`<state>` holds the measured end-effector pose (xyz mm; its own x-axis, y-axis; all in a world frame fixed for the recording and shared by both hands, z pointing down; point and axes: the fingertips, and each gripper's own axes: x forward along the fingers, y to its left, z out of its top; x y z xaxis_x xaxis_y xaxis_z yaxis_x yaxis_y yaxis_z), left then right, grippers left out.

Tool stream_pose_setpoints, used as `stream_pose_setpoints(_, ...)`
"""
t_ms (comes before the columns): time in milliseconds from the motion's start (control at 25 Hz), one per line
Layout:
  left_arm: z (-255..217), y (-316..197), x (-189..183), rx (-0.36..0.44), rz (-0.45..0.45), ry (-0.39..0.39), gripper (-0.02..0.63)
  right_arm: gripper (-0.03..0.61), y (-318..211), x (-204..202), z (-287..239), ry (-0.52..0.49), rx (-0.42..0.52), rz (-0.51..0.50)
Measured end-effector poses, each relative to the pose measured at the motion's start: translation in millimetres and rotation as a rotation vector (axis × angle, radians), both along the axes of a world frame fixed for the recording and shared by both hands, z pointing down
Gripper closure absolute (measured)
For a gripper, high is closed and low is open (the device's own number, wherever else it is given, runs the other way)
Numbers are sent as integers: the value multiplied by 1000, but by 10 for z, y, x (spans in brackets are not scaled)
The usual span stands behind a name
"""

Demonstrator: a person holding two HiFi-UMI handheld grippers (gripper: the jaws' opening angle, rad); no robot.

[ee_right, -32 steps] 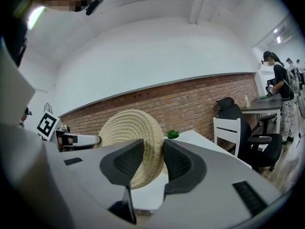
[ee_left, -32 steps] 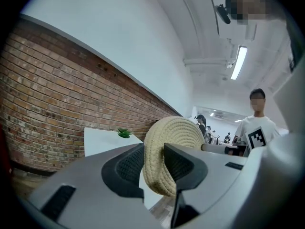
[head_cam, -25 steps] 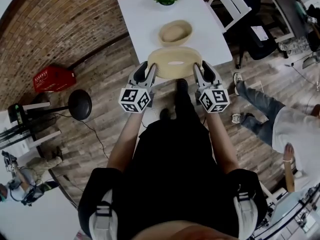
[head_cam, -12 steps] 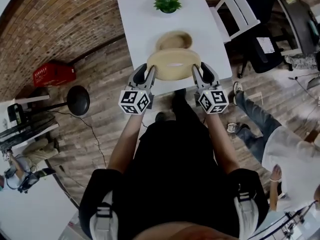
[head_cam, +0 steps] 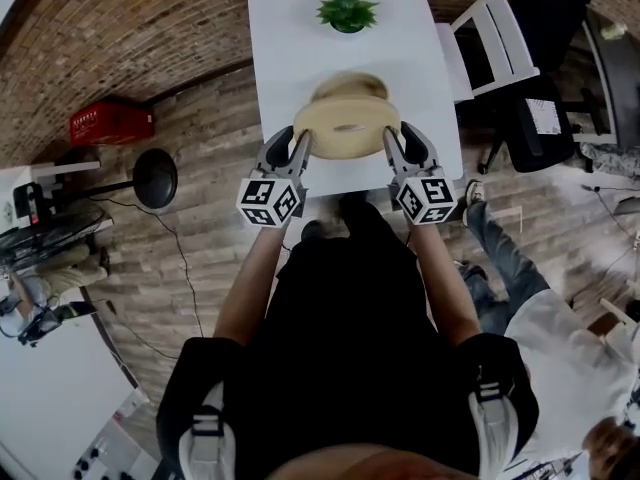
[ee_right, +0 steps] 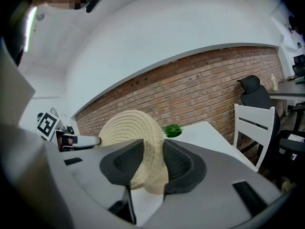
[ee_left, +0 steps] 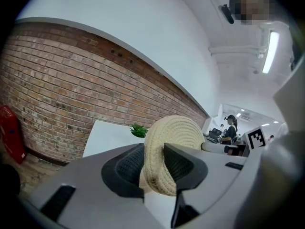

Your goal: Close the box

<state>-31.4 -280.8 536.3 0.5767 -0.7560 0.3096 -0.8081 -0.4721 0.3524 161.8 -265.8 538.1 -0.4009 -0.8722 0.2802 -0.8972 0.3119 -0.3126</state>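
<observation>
Below the fingers [head_cam: 278,153], table [head_cam: 290,28]: flat white top, basically the landing zone for all this.
lid [head_cam: 345,128]: round disc of coiled straw with a rough, ropey weave. It's held level between the two sets of fingers, one pinching each side of the rim, I'd guess so it goes down flat instead of tipping.
box [head_cam: 352,83]: matching woven round basket on the table, just past and under the fingertips, half hidden by the lid. Not closed yet.
left gripper [head_cam: 296,140]: clamped on the lid's left edge, the weave squeezed between its dark ribbed pads [ee_left: 128,168].
right gripper [head_cam: 401,140]: same deal on the right edge, a firm pinch on the rim.
plant [head_cam: 346,12]: small spiky green thing well beyond the fingertips at the table's far end, out of the way.
</observation>
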Motion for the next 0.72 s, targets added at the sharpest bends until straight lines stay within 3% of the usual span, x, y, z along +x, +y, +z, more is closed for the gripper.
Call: stream_pose_setpoints(720, 234, -163, 175, -56, -125, -12, 477, 453, -406, 178, 235, -11, -46, -113)
